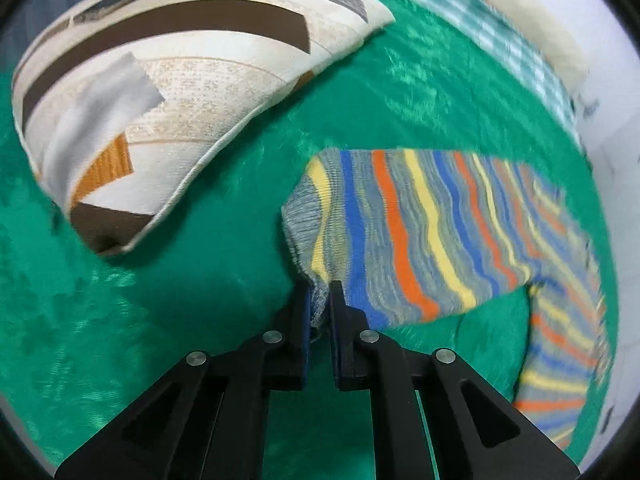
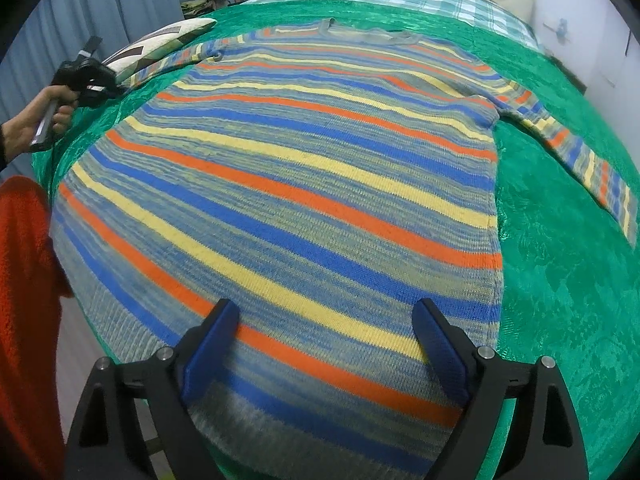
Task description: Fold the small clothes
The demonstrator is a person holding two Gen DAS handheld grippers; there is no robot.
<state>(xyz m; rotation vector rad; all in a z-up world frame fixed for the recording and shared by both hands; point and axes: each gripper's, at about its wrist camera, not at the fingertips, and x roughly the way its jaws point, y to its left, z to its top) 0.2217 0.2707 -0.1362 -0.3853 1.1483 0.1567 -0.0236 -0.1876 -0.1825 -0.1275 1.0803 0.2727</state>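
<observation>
While the left gripper (image 1: 319, 300) tilts steeply down, pinching the grey cuff of the striped sweater (image 2: 304, 184)'s sleeve near the bed's left edge beside a patterned cushion (image 1: 160, 92), the right gripper (image 2: 324, 344) hangs spread wide over the hem. The sweater lies flat on the green bedspread (image 2: 560, 280).

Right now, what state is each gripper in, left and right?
Left gripper: shut on the cuff of the striped sweater's sleeve.
Right gripper: open, holding nothing, jaws wide apart over the sweater's hem.
</observation>
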